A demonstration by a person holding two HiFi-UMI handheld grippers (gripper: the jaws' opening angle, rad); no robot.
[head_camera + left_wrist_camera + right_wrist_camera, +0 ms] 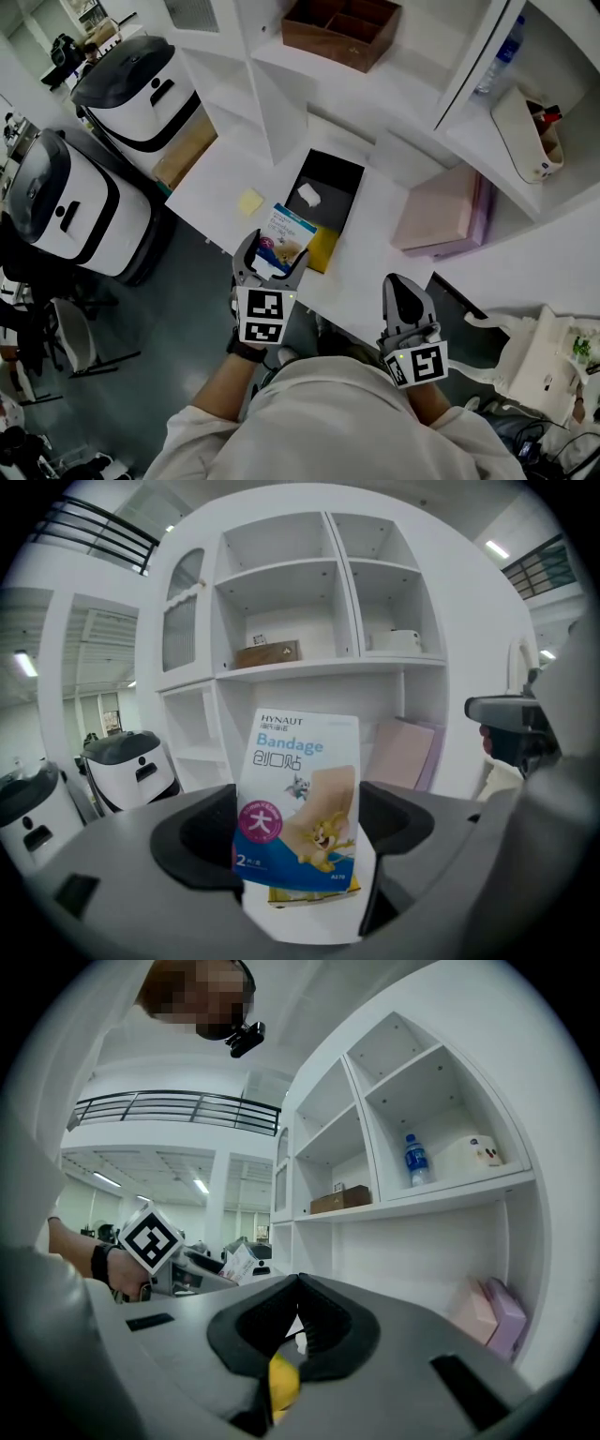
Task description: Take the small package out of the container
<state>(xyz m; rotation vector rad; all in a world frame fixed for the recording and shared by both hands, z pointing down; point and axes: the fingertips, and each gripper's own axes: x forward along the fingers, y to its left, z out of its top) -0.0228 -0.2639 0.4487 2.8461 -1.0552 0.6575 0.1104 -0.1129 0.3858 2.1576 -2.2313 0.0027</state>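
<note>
Pale shirt shoulders (pixel 319 422) are filling the bottom of the head view, and both arms are reaching out from them over the near edge of the white desk (pixel 370 272). The left tool (pixel 272 246) (pixel 298 829) is pinching a small bandage package (pixel 284 239) (pixel 298 799) by its lower edge, with its jaws spread only as far as the flat packet keeps them. The package is standing upright between them, its printed face turned toward the left gripper view. From the head view it is sitting outside the black tray (pixel 339 178), just off the tray's near end and overlapping a yellow item (pixel 324 249) on the desk. A small white object (pixel 307 195) is lying inside the tray. The right tool (pixel 397 285) (pixel 298 1316) is hovering well apart to the right, jaws pressed together and gripping nothing. A pink box (pixel 439 217) is lying on the desk beyond it.
</note>
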